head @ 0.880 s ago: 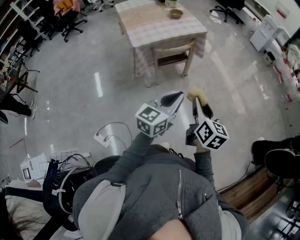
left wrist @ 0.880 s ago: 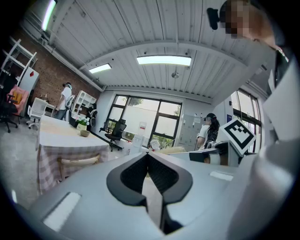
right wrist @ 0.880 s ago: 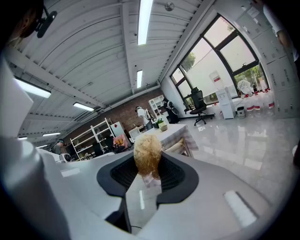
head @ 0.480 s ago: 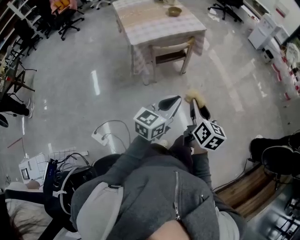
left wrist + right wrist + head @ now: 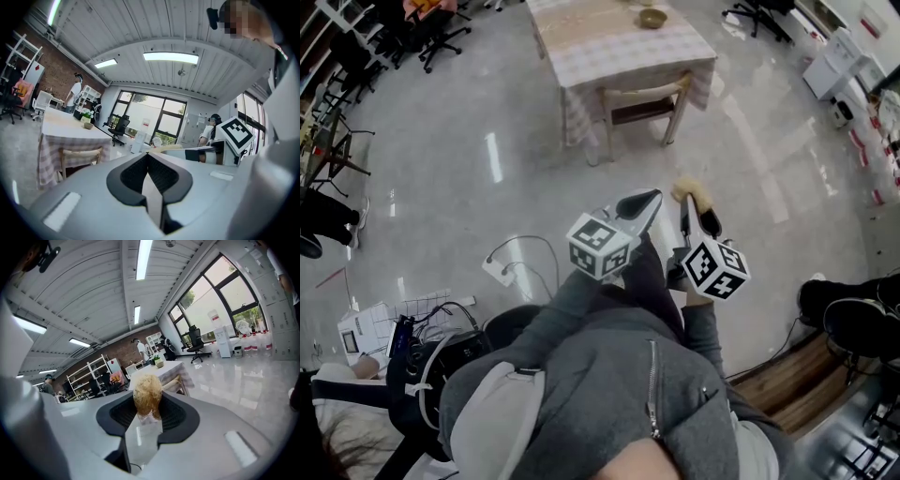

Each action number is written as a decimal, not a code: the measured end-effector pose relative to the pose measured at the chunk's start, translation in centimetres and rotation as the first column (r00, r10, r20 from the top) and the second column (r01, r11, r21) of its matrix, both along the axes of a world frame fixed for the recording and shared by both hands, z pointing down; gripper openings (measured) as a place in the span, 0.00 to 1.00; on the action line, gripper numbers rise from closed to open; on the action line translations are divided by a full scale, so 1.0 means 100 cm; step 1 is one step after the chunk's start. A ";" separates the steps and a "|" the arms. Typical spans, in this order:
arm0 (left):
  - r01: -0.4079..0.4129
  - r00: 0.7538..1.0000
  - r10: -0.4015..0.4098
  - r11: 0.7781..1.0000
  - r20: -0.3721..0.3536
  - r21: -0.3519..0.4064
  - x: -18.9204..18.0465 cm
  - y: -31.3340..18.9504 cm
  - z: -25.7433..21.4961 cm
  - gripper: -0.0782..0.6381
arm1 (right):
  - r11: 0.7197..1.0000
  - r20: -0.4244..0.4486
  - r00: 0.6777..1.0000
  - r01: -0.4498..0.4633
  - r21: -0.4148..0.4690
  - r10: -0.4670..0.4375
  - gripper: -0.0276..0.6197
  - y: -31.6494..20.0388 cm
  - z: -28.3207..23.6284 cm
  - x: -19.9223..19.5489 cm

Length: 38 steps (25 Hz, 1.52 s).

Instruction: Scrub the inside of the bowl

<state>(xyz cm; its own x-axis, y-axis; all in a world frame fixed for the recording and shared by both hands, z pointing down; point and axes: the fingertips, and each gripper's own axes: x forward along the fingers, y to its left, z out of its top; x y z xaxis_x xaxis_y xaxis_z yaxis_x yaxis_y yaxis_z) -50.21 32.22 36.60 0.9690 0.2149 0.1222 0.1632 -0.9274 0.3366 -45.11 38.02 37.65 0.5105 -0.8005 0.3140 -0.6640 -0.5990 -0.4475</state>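
A small tan bowl (image 5: 652,18) stands on the far table (image 5: 609,52), which has a checked cloth; in the left gripper view the bowl (image 5: 88,125) sits near a potted plant. Both grippers are held close to the person's chest, far from the table. My left gripper (image 5: 649,200) is shut with nothing between its jaws (image 5: 149,165). My right gripper (image 5: 692,199) is shut on a pale yellow fibrous scrubber (image 5: 691,192), whose tuft (image 5: 147,395) sticks up from between the jaws.
A wooden chair (image 5: 645,105) is tucked under the table's near side. Shiny grey floor lies between me and the table. A white power strip with cables (image 5: 502,270) lies on the floor at left. Office chairs (image 5: 431,42) stand at far left, another (image 5: 759,17) at far right.
The view has shifted slightly; the table and bowl sit a bit higher in the picture. Both grippers keep their place near the chest, and a dark trouser leg now shows between them.
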 end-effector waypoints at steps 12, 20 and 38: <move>-0.014 1.000 0.013 1.000 0.022 0.027 0.083 -0.028 0.005 0.12 | 0.999 0.042 0.999 0.032 0.032 -0.033 0.25 -0.038 0.006 0.083; -0.030 0.999 0.030 0.999 0.034 0.017 0.137 -0.051 0.011 0.12 | 1.000 0.059 0.998 -0.006 0.023 0.004 0.25 -0.055 0.015 0.141; -0.001 0.999 0.000 1.000 0.039 0.018 0.264 -0.148 0.015 0.12 | 1.000 0.066 0.998 0.017 -0.013 -0.016 0.25 -0.141 0.023 0.264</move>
<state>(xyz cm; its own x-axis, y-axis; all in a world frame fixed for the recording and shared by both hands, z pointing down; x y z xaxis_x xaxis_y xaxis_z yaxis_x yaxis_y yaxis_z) -23.82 17.41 38.15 0.9633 0.2131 0.1636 0.1511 -0.9333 0.3259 -18.74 23.91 39.98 0.4750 -0.8041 0.3574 -0.6432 -0.5944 -0.4826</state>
